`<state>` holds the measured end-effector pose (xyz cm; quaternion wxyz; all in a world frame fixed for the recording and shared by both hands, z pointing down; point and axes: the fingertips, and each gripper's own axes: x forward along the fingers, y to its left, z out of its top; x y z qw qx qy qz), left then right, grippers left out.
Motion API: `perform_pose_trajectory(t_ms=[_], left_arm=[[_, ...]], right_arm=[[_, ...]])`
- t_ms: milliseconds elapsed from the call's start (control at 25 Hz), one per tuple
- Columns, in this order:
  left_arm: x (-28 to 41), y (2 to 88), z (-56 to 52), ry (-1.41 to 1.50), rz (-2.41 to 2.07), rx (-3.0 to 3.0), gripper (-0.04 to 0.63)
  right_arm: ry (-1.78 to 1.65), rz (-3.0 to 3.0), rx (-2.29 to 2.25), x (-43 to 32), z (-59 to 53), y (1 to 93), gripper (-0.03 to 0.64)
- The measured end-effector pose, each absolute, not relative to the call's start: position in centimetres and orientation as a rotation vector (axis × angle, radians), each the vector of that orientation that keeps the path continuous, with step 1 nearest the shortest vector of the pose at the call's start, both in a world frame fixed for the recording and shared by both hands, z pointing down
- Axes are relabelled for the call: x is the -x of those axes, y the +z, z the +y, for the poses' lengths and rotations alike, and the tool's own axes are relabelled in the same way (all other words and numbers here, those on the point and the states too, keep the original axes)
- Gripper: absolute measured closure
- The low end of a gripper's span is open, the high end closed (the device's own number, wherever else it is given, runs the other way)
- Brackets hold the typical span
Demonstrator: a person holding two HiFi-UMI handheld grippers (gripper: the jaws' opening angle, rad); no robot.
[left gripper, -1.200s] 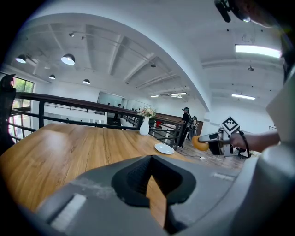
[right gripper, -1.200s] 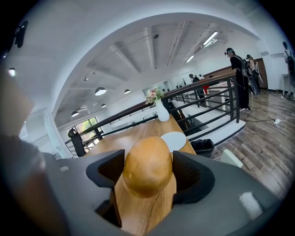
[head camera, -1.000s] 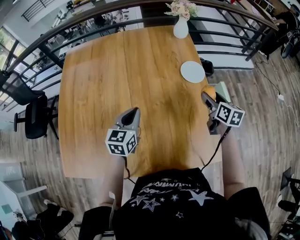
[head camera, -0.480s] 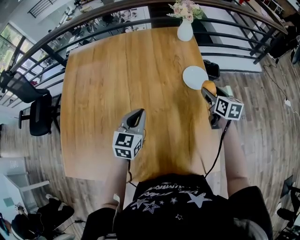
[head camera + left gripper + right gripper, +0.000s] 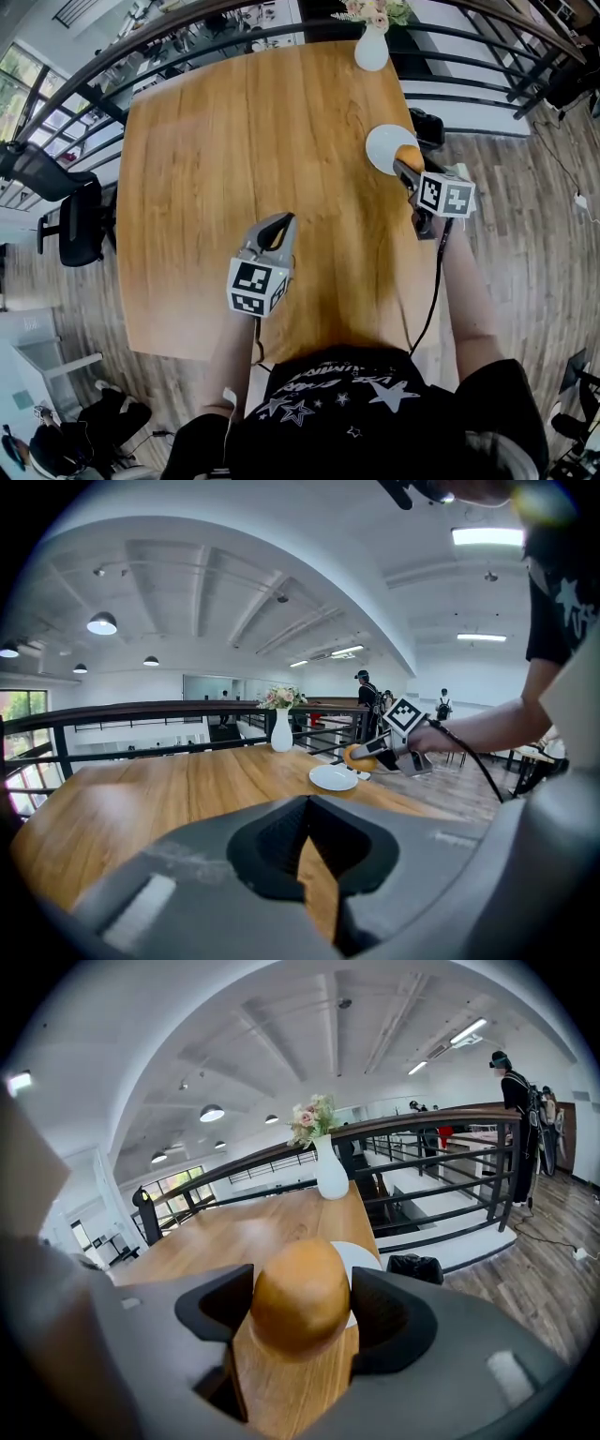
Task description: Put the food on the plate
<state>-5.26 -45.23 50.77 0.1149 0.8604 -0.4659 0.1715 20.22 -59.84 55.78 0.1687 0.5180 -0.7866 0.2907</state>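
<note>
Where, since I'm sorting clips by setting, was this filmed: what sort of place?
Probably a mezzanine in an open office or café: a wooden table, a dark railing along its far edge, an office chair beside it.

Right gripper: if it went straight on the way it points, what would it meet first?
Likely the plate, right ahead of the bun in the right gripper's jaws. Height over it is unclear, so it may pass above; the vase stands well beyond.

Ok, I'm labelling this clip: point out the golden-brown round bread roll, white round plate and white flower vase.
Golden-brown round bread roll [image 5: 300,1297]: right gripper view, middle of its crust.
White round plate [image 5: 379,146]: head view, bare left part.
White flower vase [image 5: 371,53]: head view, its body.
</note>
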Motion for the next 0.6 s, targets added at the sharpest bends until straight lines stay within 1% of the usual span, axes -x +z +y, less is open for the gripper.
perform_pose_trajectory(t_ms=[360,600], left_arm=[[6.4,51.8,-46.9,0.478,-1.405,-2.446,0.595],[6.6,52.5,-47.6,0.49,-1.404,-2.428,0.595]], right_arm=[[0.662,-2.171,-1.409,-19.3,-63.8,58.9,0.287],[0.63,-2.142,-1.376,-18.8,-65.6,60.3,0.285]])
